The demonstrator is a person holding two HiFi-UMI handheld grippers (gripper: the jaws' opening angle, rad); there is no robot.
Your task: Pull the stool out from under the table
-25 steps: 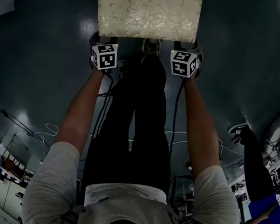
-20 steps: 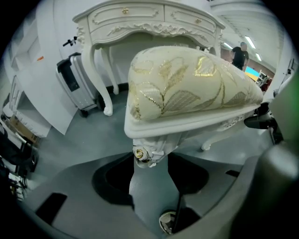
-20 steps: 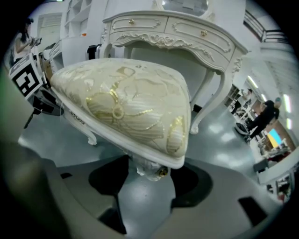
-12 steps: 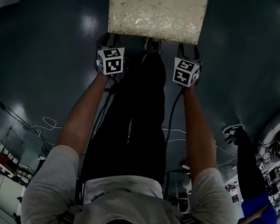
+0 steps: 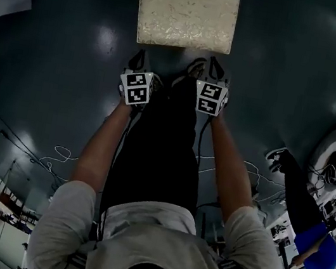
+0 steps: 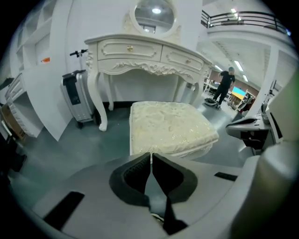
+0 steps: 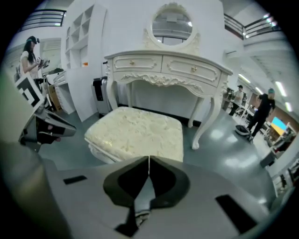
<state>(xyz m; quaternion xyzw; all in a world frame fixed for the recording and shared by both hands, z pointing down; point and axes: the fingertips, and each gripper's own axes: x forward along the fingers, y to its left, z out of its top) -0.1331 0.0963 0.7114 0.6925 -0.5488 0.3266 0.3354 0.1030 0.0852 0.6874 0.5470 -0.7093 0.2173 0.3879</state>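
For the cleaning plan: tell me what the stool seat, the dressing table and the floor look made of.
Stool seat: cream upholstery, probably brocade fabric; raised floral pattern, slight sheen.
Dressing table: likely white-painted wood; carved trim, small gold knobs.
Floor: dark, smooth, glossy; reflects lights; material unclear.

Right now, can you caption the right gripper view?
Shut right gripper faces the cream stool in front of the white table.

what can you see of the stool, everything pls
The stool is rectangular, with a padded cream cushion in a pale floral brocade that has a slight sheen. Under the cushion runs a white carved frame; the legs are mostly hidden. It stands upright and level on the dark glossy floor, out in front of the white dressing table, its far edge near the table's front legs. Nothing lies on it, and nothing but the floor touches it.
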